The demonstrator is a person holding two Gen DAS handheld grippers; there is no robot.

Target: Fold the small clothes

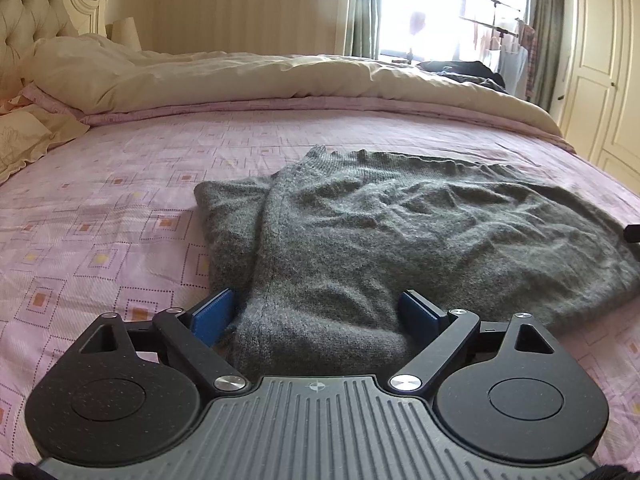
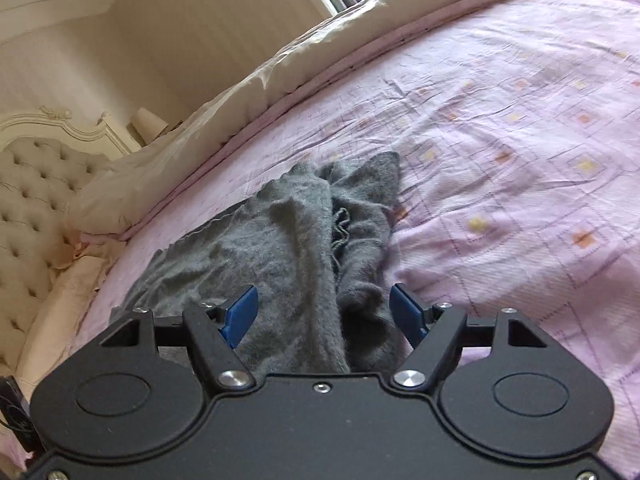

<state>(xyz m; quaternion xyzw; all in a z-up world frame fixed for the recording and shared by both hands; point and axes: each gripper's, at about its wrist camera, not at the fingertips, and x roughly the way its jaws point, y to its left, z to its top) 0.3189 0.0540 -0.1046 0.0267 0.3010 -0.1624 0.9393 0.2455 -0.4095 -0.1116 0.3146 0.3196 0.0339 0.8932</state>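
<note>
A grey knitted sweater [image 1: 380, 224] lies spread on the pink patterned bedsheet [image 1: 100, 220]. My left gripper [image 1: 320, 312] is open, its blue pads [image 1: 212, 316] on either side of a folded edge of the sweater near the camera. In the right wrist view the same sweater [image 2: 280, 248] lies bunched, with a sleeve folded over the body. My right gripper [image 2: 324, 308] is open, its blue pads [image 2: 242, 312] straddling the sweater's near end. Neither gripper pinches the cloth.
A beige duvet [image 1: 240, 76] is bunched along the far side of the bed. A tufted headboard [image 1: 28, 12] and pillows are at the left. Dark clothes [image 1: 464, 70] lie by the window. A white wardrobe [image 1: 604, 72] stands at the right.
</note>
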